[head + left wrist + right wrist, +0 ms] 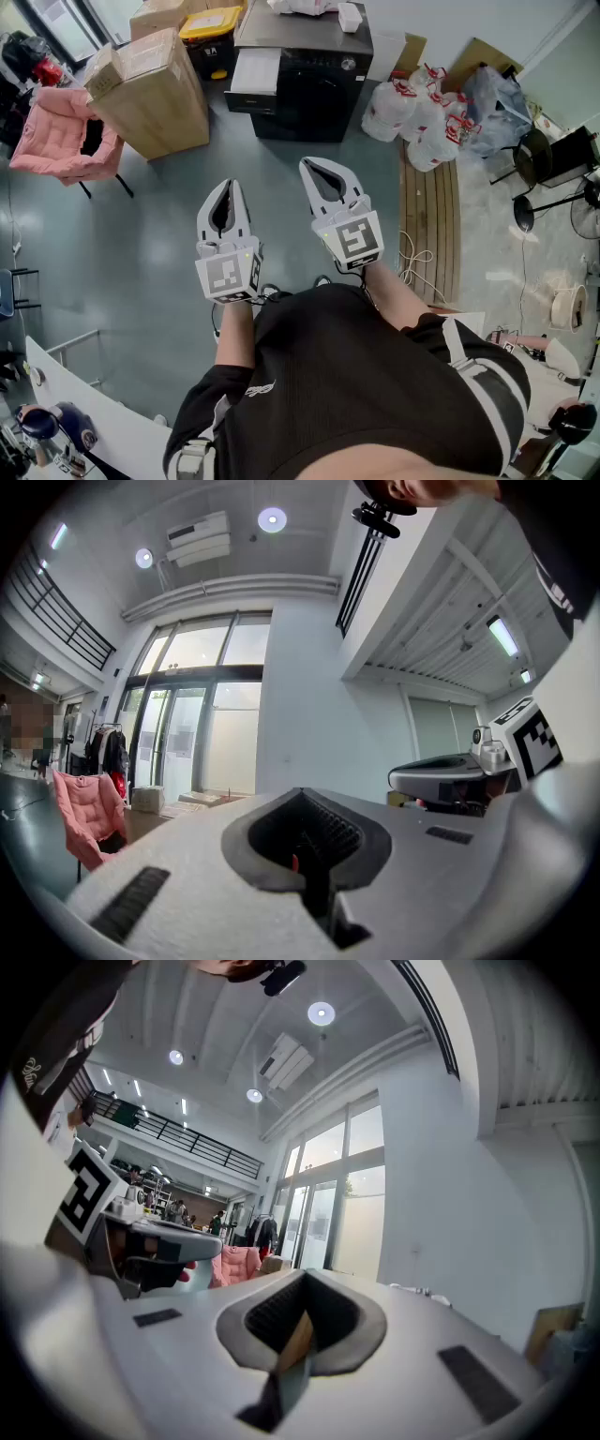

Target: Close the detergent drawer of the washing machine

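In the head view a black washing machine (pixel 319 89) stands at the far side of the floor. Its detergent drawer (pixel 254 73) sticks out at its left, pale inside. Both grippers hang in the air well short of the machine and apart from it. My left gripper (pixel 227 187) is shut with nothing in it. My right gripper (pixel 317 172) is shut too, and empty. In the left gripper view the shut jaws (pixel 305 817) point level into the room. The right gripper view shows its jaws (pixel 300 1312) closed, with the left gripper (pixel 141 1241) beside them.
Large cardboard boxes (pixel 155 89) and a yellow box (pixel 211 23) stand left of the machine. A pink chair (pixel 61 131) is at far left. White bags (pixel 412 112) are piled at the right, with wooden slats (pixel 431 225) and fans (pixel 548 183) nearby.
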### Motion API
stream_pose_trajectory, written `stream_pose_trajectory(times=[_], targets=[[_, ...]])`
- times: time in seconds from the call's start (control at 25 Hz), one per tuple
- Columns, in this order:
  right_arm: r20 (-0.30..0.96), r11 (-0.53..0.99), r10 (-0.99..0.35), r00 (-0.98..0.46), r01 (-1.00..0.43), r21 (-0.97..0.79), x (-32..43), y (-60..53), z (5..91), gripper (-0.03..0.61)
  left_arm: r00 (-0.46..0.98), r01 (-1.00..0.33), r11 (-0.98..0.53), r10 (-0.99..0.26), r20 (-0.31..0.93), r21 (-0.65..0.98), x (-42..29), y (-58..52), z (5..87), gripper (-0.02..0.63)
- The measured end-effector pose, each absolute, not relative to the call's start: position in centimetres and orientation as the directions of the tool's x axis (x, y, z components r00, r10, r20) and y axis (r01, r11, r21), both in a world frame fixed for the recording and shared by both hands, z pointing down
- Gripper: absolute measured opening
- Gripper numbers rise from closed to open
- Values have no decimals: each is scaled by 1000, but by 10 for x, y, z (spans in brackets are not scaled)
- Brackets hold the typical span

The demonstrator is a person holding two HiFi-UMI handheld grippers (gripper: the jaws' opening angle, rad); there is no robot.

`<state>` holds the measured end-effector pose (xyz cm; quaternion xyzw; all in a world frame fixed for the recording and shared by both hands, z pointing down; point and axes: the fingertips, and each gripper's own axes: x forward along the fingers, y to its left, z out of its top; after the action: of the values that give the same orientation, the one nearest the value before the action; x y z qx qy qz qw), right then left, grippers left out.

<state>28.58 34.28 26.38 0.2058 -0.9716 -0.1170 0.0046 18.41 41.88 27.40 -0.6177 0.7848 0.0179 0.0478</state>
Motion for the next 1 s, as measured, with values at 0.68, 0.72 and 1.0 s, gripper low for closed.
stream_pose_trajectory(times=[0.68, 0.72, 1.0], targets=[[162, 906, -417, -894, -394, 155, 269, 376, 349, 169, -123, -987, 131, -988, 91, 91, 149, 459, 351, 170], [172, 905, -420, -891, -396, 157, 267, 378, 352, 169, -115, -988, 124, -989, 93, 93, 145, 461, 352, 170], [168, 894, -442, -881, -419, 155, 238, 387, 352, 175, -83, -991, 93, -990, 110, 93, 110, 471, 364, 169]])
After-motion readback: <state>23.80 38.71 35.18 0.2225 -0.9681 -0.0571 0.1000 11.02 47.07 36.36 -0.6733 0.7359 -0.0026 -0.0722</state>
